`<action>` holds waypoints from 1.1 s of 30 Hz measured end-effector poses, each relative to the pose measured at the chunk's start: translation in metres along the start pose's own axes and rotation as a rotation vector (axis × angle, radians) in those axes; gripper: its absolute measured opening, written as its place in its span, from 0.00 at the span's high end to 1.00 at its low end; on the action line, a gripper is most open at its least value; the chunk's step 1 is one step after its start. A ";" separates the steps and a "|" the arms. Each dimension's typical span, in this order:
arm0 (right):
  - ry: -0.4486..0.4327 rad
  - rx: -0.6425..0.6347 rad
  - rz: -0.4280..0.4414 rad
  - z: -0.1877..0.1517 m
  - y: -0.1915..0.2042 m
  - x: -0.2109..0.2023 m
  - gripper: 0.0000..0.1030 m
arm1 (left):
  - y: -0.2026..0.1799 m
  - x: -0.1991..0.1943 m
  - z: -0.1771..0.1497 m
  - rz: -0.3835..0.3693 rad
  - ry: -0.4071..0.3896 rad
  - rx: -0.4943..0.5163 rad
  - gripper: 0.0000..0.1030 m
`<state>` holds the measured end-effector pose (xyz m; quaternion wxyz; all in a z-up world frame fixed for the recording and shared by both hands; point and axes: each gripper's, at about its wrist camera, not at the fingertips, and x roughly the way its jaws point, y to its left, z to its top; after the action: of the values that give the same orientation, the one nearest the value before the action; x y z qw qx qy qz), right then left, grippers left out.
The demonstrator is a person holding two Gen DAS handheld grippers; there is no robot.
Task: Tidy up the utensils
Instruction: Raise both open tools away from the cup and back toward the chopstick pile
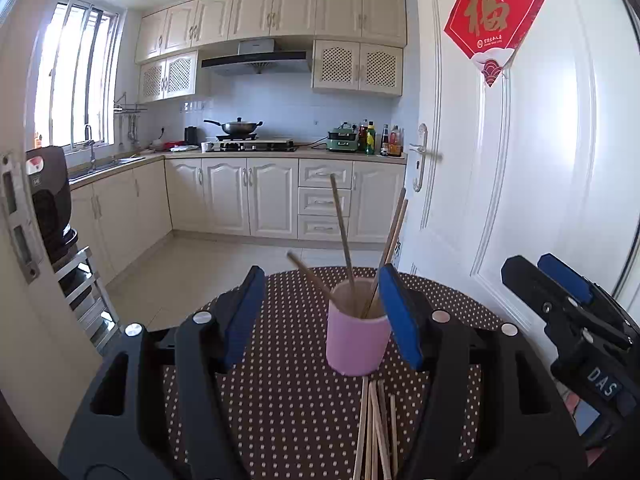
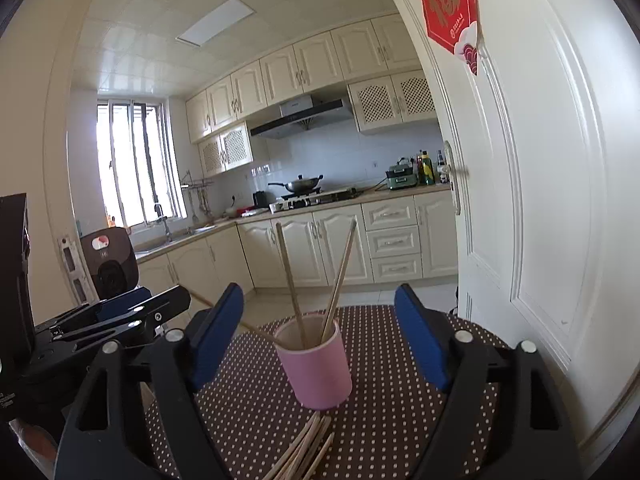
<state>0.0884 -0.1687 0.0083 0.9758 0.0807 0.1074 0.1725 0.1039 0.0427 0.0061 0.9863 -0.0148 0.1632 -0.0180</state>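
A pink cup (image 1: 357,342) (image 2: 315,364) stands on a round brown polka-dot table (image 1: 280,408) (image 2: 392,420). Several wooden chopsticks (image 1: 343,236) (image 2: 289,272) stand in it, leaning apart. A bundle of loose chopsticks (image 1: 376,432) (image 2: 306,450) lies flat on the table in front of the cup. My left gripper (image 1: 322,320) is open and empty, its blue pads on either side of the cup, above the loose bundle. My right gripper (image 2: 318,338) is open and empty, also framing the cup. Each gripper shows at the edge of the other's view.
A white door (image 1: 520,184) (image 2: 540,200) stands open close on the right of the table. A black appliance on a metal rack (image 1: 52,208) is at the left. Kitchen counters with a wok (image 1: 236,128) lie far behind.
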 end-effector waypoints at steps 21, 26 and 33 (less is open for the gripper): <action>0.276 0.053 -0.011 -0.069 0.006 0.013 0.19 | 0.015 0.003 -0.055 0.039 0.137 0.030 0.23; 0.301 0.019 -0.034 -0.086 0.012 0.012 0.19 | 0.022 0.008 -0.070 0.036 0.177 0.025 0.18; 0.336 0.044 -0.022 -0.100 0.013 0.015 0.19 | 0.031 0.013 -0.085 0.029 0.213 0.011 0.16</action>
<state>0.0747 -0.1393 -0.0888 0.9439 0.0709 0.2739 0.1705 0.0900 0.0715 -0.0797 0.9636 -0.0050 0.2674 -0.0059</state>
